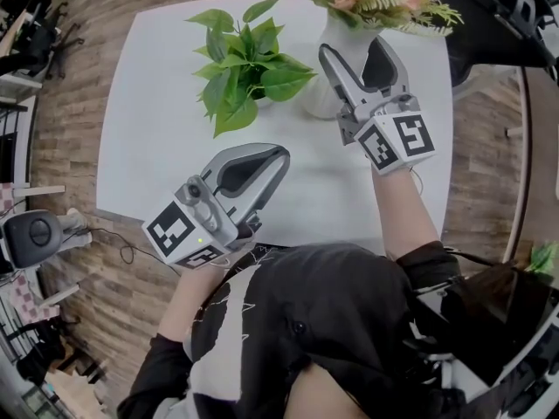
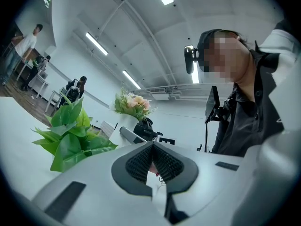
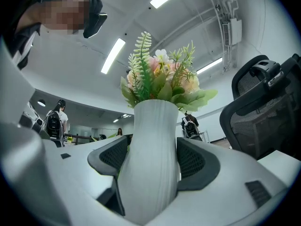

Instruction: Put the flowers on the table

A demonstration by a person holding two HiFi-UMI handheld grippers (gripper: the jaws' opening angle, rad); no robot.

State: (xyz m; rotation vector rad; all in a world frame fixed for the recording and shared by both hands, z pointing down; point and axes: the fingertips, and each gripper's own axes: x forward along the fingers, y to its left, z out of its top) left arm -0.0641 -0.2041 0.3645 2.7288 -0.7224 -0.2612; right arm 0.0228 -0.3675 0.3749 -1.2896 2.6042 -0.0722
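A ribbed white vase [image 3: 149, 173], centre of the right gripper view, holds pink and cream flowers [image 3: 162, 81]. The right tongs [image 3: 153, 157] grasp its body; the left tongs [image 2: 151, 147] are clenched, empty.

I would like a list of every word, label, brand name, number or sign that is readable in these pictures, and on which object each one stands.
None: no readable text in any view.
The marker cubes on the left gripper and the right gripper: only black-and-white square patterns, no letters or digits.
The white vase and the table: no print visible.
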